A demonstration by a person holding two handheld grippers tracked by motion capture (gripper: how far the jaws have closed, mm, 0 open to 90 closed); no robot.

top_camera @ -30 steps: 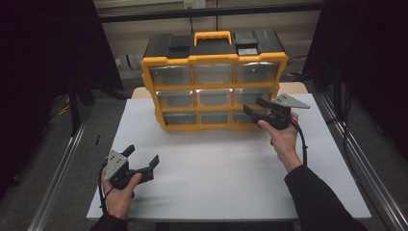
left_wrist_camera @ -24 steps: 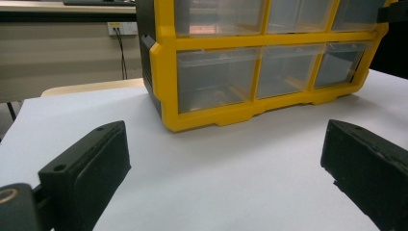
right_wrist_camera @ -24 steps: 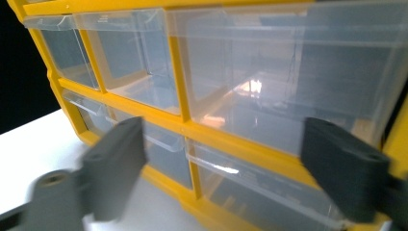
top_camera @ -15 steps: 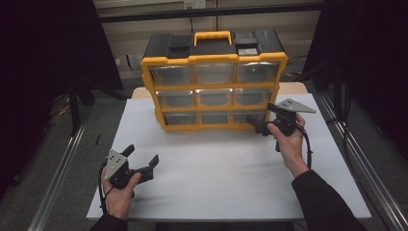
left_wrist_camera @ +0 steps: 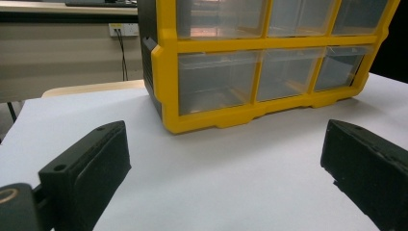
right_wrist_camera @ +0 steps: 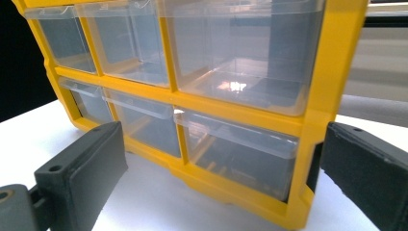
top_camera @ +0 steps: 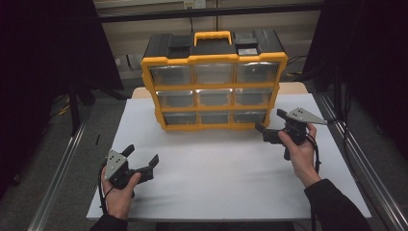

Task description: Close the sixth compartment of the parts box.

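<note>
A yellow and black drawer cabinet [top_camera: 214, 79] with clear plastic drawers stands upright at the back of the white table [top_camera: 216, 168]; its lower drawers [left_wrist_camera: 216, 86] and right corner [right_wrist_camera: 240, 120] show close up. My right gripper [top_camera: 270, 122] is open, held just in front of the cabinet's lower right corner, not touching it. My left gripper [top_camera: 142, 156] is open near the table's front left, jaws wide apart with nothing between them.
A black frame post [top_camera: 74, 96] and metal rails [top_camera: 57, 178] run along the left of the table, another rail [top_camera: 358, 159] along the right. A wall with a power socket [left_wrist_camera: 118, 30] lies behind.
My right gripper has drawn back from the cabinet's lower right drawer, moving toward the person and slightly right. The left gripper has stayed put.
</note>
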